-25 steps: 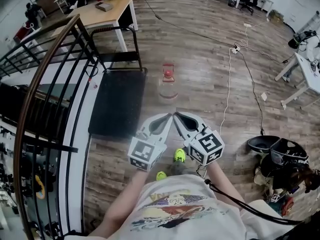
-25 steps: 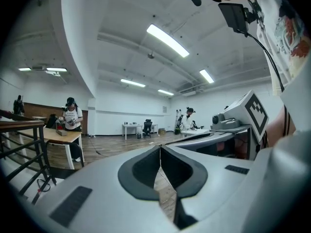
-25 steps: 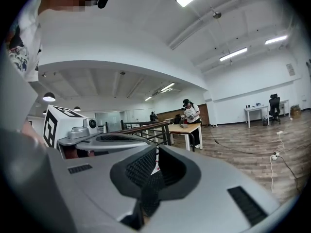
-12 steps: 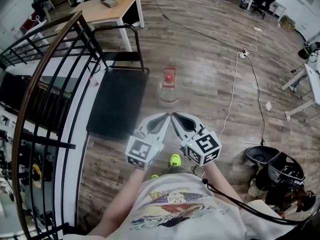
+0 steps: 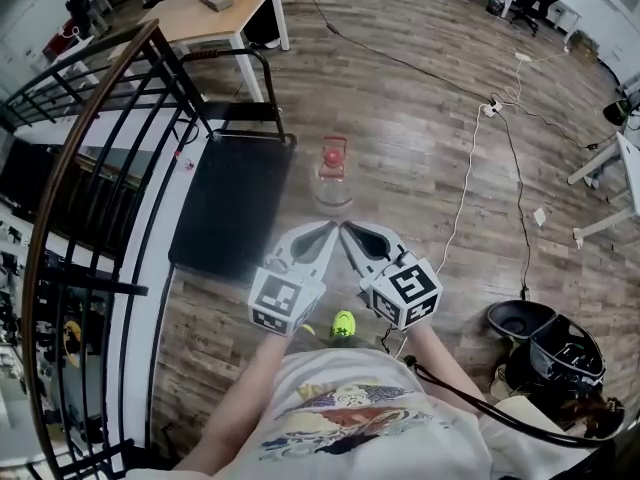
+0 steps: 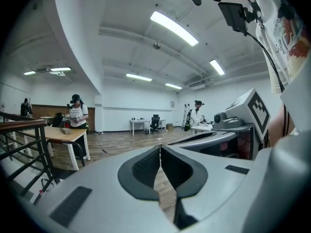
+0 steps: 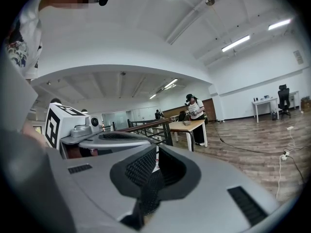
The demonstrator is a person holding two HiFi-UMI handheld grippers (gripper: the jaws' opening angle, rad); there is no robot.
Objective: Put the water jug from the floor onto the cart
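A clear water jug (image 5: 333, 178) with a red cap and red handle stands on the wood floor, just right of a flat black cart (image 5: 232, 203) with a black push handle at its far end. My left gripper (image 5: 331, 228) and right gripper (image 5: 346, 229) are held side by side, tips almost touching, a short way in front of the jug. Both are shut with nothing between the jaws. In the left gripper view the shut left gripper (image 6: 160, 147) points across the room; the right gripper (image 7: 156, 149) does likewise. The jug is hidden in both gripper views.
A black stair railing (image 5: 90, 158) runs along the left of the cart. A wooden table (image 5: 215, 13) stands beyond it. White cables (image 5: 470, 158) cross the floor on the right, and black bags (image 5: 550, 348) lie at lower right. People stand by distant tables.
The person has walked forward with both shut grippers held together: the jug and the cart sit nearer to the gripper tips than a second ago.
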